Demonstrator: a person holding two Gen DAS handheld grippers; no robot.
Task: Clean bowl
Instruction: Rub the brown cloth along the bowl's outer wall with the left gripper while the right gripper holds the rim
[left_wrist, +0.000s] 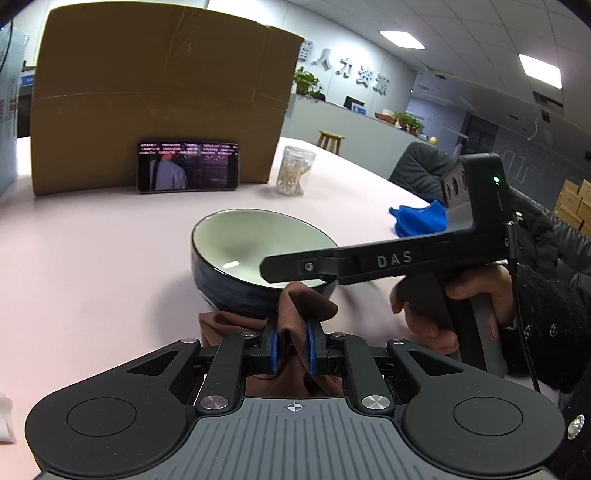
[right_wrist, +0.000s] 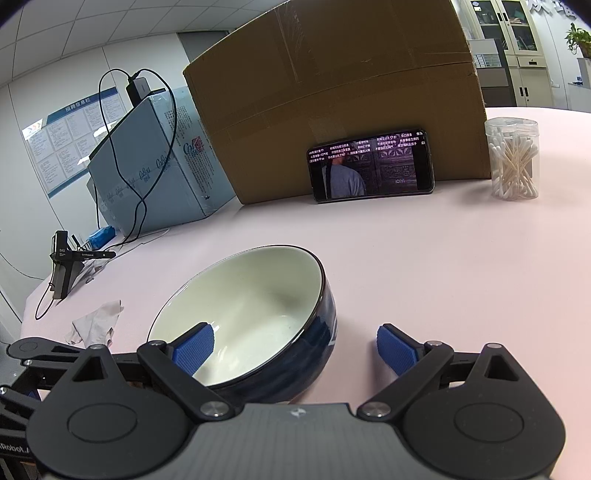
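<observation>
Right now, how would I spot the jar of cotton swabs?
Find the big cardboard box on the pink table. Past the phone leaning on it stands a clear jar of cotton swabs, the only see-through container.

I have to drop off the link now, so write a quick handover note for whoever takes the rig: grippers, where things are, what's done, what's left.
Left gripper: shut on the brown cloth, held just in front of the bowl's near wall.
Right gripper: open, straddling the bowl's rim, one finger inside, one outside, not yet clamped.
The bowl sits upright on the pink table; its white inside looks mostly clean, with faint specks I cannot judge.
A blue cloth lies unused further back on the table.
Done: cloth picked up, bowl approached.
Left: probably close the right gripper on the rim to steady it, then wipe the inside with the brown cloth.
</observation>
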